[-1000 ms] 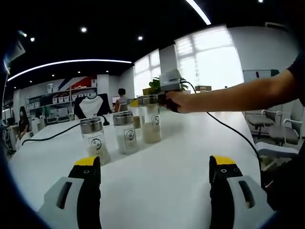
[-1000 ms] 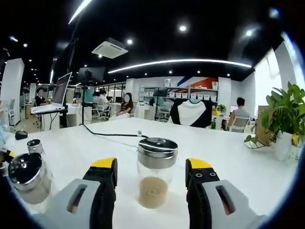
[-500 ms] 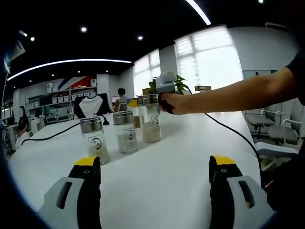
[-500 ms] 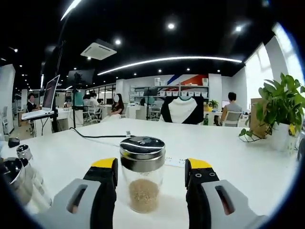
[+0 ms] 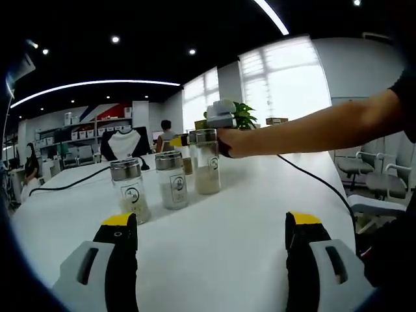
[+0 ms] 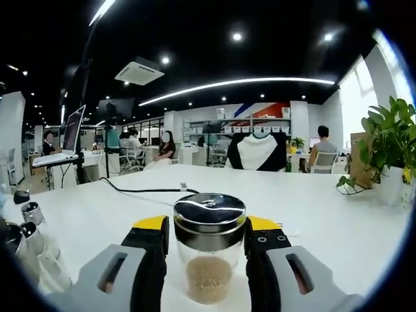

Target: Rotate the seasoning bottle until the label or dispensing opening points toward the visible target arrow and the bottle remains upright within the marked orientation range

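- One seasoning bottle (image 6: 208,253) stands upright on the white counter (image 6: 312,214), set between the jaws of the right tongs (image 6: 207,237); the jaws sit close against its sides at the lid, so they look clenched on it, though firm contact is hard to confirm
- In the left gripper view the same bottle (image 5: 205,161) is the far one of a row of three, with a person's hand (image 5: 239,140) reaching in from the right and holding the tongs at it
- Glass body, clear and round; shiny metal lid (image 6: 209,211) with a domed top; tan powder fills the lower part; a small round label shows on the side facing the left gripper view
- No target arrow is visible, so how far the label must turn cannot be told
- Step in hand, as I judge it: the grasp is being taken, and the turn is not yet done; the next move calls for a twist about the bottle's own axis, kept level so it does not tip
- Two more bottles (image 5: 130,190) and (image 5: 171,180) of the same make stand beside it, apart from each other; a black cable (image 5: 71,184) trails behind them
- Left tongs (image 5: 211,227) hang released, jaws wide apart over bare counter, well short of the row
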Demonstrator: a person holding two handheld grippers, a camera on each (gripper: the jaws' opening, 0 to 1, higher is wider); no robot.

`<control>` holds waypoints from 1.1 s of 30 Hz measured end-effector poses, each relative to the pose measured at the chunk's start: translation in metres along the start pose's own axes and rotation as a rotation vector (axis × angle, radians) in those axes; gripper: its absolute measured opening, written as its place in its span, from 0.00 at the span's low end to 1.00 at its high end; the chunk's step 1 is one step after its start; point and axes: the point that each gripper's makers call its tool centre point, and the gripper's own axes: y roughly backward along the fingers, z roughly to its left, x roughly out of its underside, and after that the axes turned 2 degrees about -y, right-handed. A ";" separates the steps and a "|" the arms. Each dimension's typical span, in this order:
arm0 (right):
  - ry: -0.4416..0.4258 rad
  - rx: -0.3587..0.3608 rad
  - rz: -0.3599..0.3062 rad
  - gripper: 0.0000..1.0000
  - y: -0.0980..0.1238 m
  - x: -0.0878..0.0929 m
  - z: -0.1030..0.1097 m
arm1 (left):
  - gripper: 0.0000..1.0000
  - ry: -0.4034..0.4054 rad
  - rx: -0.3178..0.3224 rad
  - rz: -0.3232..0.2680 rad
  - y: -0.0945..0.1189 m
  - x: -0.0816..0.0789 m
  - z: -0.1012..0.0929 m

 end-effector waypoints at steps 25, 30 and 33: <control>0.040 -0.024 0.002 0.40 -0.002 -0.012 -0.002 | 1.00 0.039 0.019 -0.012 -0.002 -0.005 0.003; 0.028 -0.034 -0.013 0.40 0.011 -0.024 -0.002 | 1.00 0.043 0.013 -0.016 -0.002 -0.006 0.004; 0.084 -0.041 -0.004 0.40 0.023 -0.028 0.003 | 1.00 0.045 0.016 -0.026 -0.002 -0.008 0.003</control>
